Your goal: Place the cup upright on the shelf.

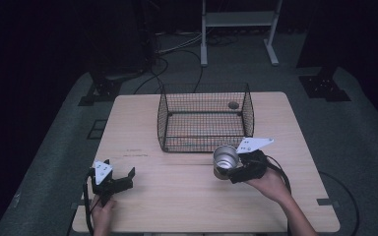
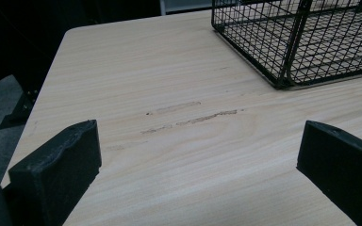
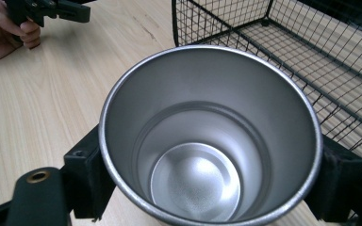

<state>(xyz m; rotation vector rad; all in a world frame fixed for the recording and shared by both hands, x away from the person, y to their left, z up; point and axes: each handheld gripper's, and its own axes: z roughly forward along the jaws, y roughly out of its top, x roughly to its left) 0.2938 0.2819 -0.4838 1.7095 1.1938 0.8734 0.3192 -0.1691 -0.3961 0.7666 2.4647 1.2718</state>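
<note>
One steel cup (image 1: pixel 225 161) pinched in right gripper (image 1: pixel 234 172), just before wire basket (image 1: pixel 204 118) mid-table; left gripper (image 1: pixel 123 179) spread, near table's (image 1: pixel 177 196) front-left corner.

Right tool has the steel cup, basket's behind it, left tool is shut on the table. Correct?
Not quite: the left tool is open, jaws wide apart with nothing between them, per the left gripper view. The right tool does hold the cup before the basket.
</note>
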